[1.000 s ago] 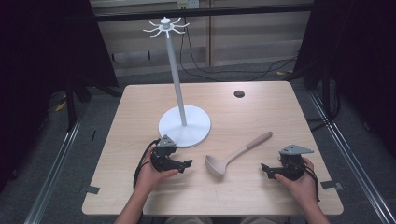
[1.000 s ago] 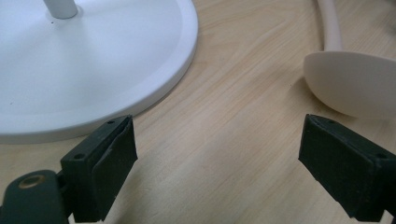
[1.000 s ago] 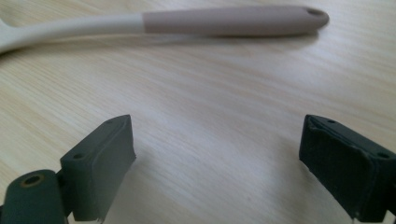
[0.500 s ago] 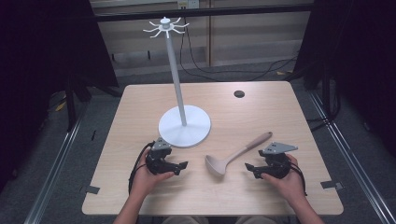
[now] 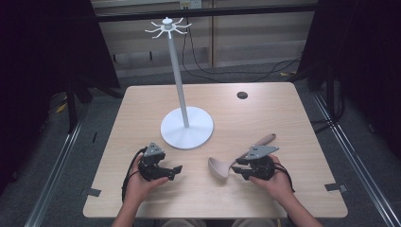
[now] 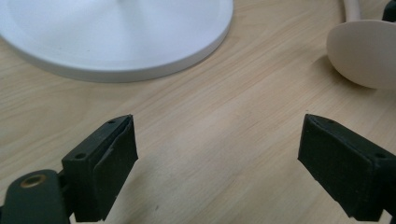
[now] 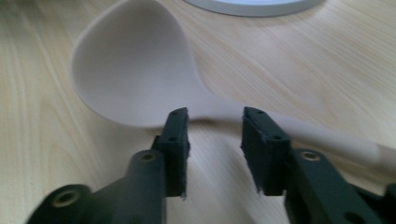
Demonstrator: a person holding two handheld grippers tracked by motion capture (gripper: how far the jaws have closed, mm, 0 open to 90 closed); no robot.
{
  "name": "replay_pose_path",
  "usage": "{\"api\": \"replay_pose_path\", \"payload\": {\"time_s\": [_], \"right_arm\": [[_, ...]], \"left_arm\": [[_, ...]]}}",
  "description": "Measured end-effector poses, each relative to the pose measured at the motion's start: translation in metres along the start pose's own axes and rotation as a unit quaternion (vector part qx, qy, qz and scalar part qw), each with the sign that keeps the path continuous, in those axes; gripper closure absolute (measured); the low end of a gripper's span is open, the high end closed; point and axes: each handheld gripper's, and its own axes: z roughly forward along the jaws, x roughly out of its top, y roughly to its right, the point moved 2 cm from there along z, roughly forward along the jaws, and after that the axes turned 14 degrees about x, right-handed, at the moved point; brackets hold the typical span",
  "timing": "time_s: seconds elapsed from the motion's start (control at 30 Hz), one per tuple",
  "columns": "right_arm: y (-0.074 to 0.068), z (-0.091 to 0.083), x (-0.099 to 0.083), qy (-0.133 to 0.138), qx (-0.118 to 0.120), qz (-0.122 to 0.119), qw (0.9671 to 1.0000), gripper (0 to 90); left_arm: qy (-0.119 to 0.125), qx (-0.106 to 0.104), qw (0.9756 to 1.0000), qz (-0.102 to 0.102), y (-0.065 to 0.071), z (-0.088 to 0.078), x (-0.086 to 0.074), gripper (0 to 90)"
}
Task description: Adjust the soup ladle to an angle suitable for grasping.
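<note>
The left tongs (image 5: 176, 169) rest wide apart on the wooden surface (image 5: 283, 113), near the white stand (image 5: 186, 127). The right tongs (image 5: 238, 169) sit narrowed at the neck of the pale ladle (image 5: 218, 167) (not visibly pinching it), whose bowl lies between both hands, handle angled far-right.

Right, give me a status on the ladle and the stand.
Done: nothing yet; the ladle lies flat on the table, and the stand has bare hooks. In hand: the right gripper is at the ladle's neck, jaws either side but not closed. The left gripper sits open over bare wood. Left: likely grasping, lifting and hanging it.
</note>
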Motion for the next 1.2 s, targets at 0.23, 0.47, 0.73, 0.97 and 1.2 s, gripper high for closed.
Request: {"api": "replay_pose_path", "payload": {"time_s": [0.23,0.47,0.73,0.97,1.2], "right_arm": [[-0.007,0.022,0.013,-0.006,0.026,-0.007,0.9996,86.6],[-0.012,0.041,0.017,-0.015,0.051,-0.007,0.9985,89.7],[-0.019,0.06,0.031,-0.003,0.046,0.001,0.9989,90.0],[-0.025,0.075,0.042,0.015,0.048,0.005,0.9987,90.0],[-0.04,0.1,0.054,0.026,0.072,0.003,0.997,90.0]], "left_arm": [[0.002,0.007,1.0,-0.007,-0.003,-0.004,-0.005,11.6],[0.001,0.009,0.9999,-0.012,-0.004,-0.007,-0.007,11.7],[0.007,0.014,0.9996,-0.023,-0.009,-0.012,-0.009,11.7],[0.011,0.016,0.9995,-0.026,-0.012,-0.014,-0.008,11.8],[0.015,0.023,0.999,-0.035,-0.018,-0.018,-0.008,11.7]]}}
